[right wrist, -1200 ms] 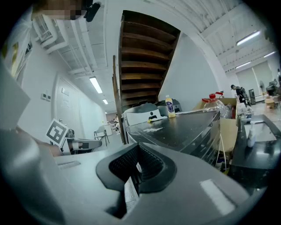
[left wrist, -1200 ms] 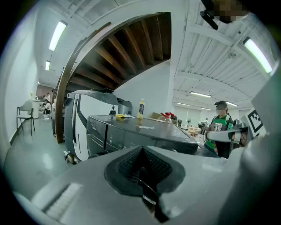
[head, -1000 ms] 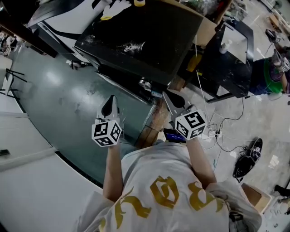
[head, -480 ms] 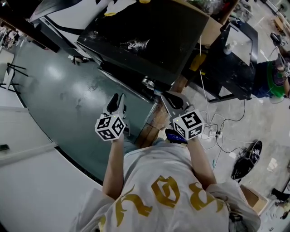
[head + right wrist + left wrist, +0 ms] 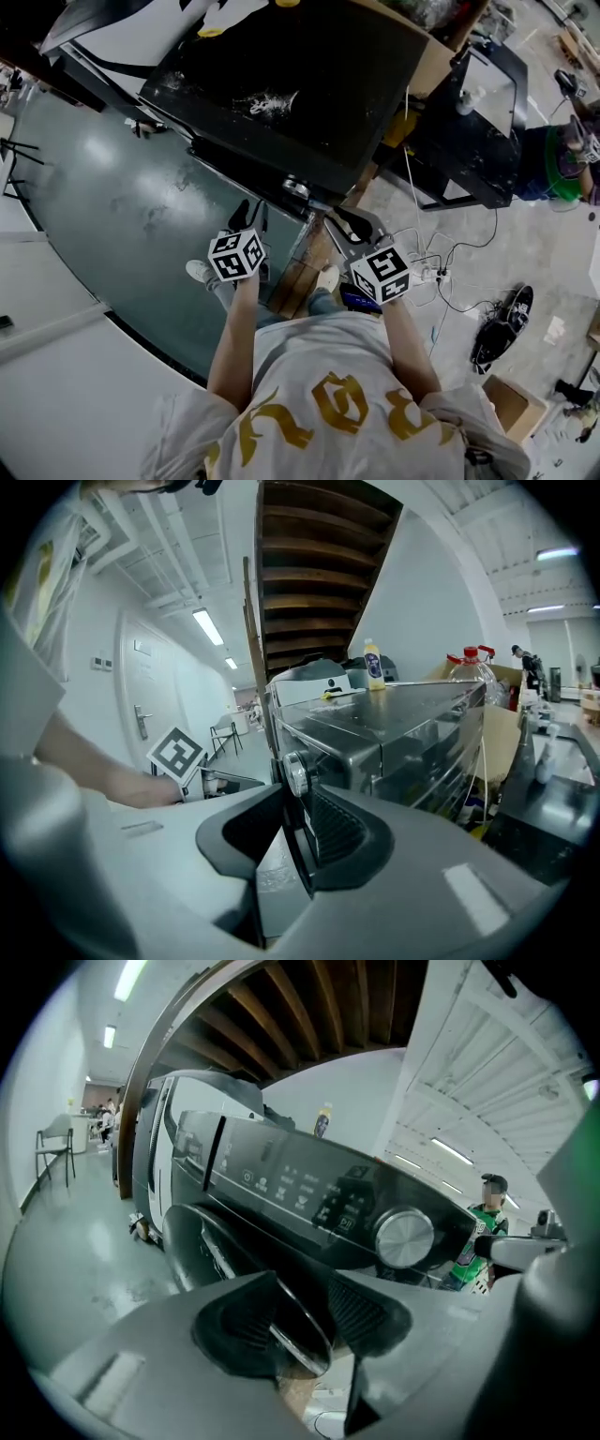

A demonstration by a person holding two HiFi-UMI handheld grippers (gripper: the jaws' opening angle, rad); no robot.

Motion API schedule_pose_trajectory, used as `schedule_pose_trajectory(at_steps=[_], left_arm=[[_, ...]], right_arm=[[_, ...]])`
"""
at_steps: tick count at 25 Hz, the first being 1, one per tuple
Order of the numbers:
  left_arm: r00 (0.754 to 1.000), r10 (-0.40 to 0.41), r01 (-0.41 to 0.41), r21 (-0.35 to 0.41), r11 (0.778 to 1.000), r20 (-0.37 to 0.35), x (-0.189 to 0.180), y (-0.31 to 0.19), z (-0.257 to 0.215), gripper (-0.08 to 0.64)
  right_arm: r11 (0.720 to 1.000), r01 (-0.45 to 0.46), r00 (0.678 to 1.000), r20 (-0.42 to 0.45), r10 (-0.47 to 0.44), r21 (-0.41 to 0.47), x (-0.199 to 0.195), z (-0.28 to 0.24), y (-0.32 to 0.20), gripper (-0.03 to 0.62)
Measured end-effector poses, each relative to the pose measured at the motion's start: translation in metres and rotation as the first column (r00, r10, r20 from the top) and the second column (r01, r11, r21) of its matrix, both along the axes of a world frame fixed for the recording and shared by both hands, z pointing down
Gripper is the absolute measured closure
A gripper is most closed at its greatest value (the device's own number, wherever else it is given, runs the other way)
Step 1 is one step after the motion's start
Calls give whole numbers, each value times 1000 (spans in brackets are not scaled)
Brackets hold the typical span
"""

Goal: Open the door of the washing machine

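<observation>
Washing machine door (image 5: 197, 1241) just ahead of L gripper (image 5: 305, 1321) (jaws apart, nothing held).

I see a pale grey, short-sleeved T-shirt (image 5: 281, 361) in the head view, with big gold lettering (image 5: 337, 403) across it. Below it are bluish-grey trouser legs (image 5: 317, 302) and light shoes (image 5: 199, 273). My left tool (image 5: 251, 212) and right tool (image 5: 336, 217) each carry a white cube printed with black square markers. In the gripper views both tools have smooth pale grey bodies and black, finely ribbed pads (image 5: 234, 1321).
</observation>
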State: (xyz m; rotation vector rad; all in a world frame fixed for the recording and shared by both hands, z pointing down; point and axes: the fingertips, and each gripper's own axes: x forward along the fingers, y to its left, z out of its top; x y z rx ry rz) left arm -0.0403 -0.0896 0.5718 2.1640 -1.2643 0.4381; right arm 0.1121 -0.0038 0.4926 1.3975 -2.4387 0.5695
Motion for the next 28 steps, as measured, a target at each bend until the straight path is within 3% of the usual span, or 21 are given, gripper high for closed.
schedule_pose_trajectory(at_steps=[3,11,17,19,28], left_arm=[[999,-33,33,-48,998,4,1,-11,20,402],[985,-149,134,-163,977,-82,5,-26,53,327],[981,-192,189,-204,961,2,12,-34,69,310],[977,-211,213,-212,954,36,8,-36,73,342],[979,-204,205,-231,951,29,9,-34,77,342]], right_arm=[[1000,-2,1000,0,2,-21,1,8,-1,483],[998,-33,999,17,34,-57,11,21,-7,483],[997,-22,999,24,24,-68,11,26,-8,479],[998,-18,999,29,20,-68,10,25,-8,479],[997,0,1000,23,2,-71,8,26,-8,479]])
